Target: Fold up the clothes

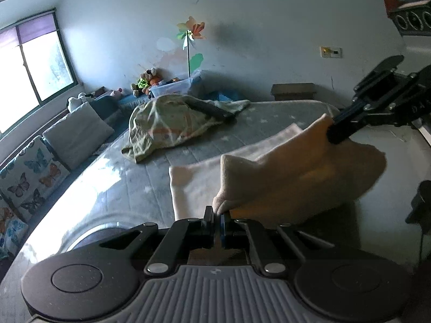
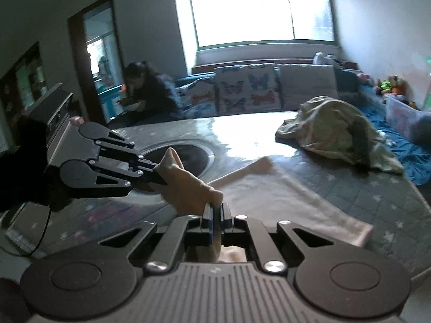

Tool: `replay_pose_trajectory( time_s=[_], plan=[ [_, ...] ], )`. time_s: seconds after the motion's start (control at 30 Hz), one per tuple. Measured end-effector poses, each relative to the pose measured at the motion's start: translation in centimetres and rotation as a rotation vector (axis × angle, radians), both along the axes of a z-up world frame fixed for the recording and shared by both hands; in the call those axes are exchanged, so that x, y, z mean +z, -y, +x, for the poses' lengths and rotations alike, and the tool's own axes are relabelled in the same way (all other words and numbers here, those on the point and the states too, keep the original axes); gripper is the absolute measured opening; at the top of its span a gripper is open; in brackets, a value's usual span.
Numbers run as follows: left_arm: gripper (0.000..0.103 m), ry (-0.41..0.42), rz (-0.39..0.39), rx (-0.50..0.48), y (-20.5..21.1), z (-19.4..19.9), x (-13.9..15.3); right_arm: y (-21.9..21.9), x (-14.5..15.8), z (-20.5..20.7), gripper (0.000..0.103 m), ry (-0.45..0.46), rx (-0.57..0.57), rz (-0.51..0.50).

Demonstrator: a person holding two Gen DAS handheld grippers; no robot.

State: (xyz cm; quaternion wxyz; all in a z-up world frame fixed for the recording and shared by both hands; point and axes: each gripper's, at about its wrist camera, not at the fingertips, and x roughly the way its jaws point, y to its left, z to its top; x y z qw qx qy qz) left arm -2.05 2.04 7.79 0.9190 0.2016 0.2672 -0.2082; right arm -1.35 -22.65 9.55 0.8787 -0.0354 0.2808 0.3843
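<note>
A cream garment (image 1: 296,177) lies partly on the grey quilted table (image 1: 129,188), with its near edge lifted between both grippers. My left gripper (image 1: 218,216) is shut on one corner of it. My right gripper (image 1: 332,134) is shut on the other corner, up and to the right. In the right wrist view the right gripper (image 2: 215,212) pinches the cream garment (image 2: 282,196), and the left gripper (image 2: 159,173) holds the raised fold to the left. The rest of the cloth lies flat behind.
A crumpled green garment (image 1: 167,123) lies on the far part of the table, also in the right wrist view (image 2: 334,132). Butterfly cushions (image 2: 242,88) line a sofa under the window. A person (image 2: 145,88) sits by the doorway. A toy bin (image 1: 175,86) stands against the wall.
</note>
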Motion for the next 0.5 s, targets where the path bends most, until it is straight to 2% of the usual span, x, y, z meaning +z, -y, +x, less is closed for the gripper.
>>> replay_pose_trajectory(
  time_s=[0.27,0.43,0.5],
  plan=[
    [0.005,-0.008,0.004,0.013,3.9,10.3,-0.4,2.8,-1.0,8.6,0.004,-0.049,-0.175,0.012],
    [0.006,-0.099,0.008,0.058,5.8,16.5,-3.7,4.0,-4.1,14.3,0.004,-0.109,-0.294,-0.012],
    [0.009,-0.132,0.014,0.084,6.2,18.2,-5.4,3.9,-5.9,15.6,0.005,-0.146,-0.338,-0.025]
  ],
)
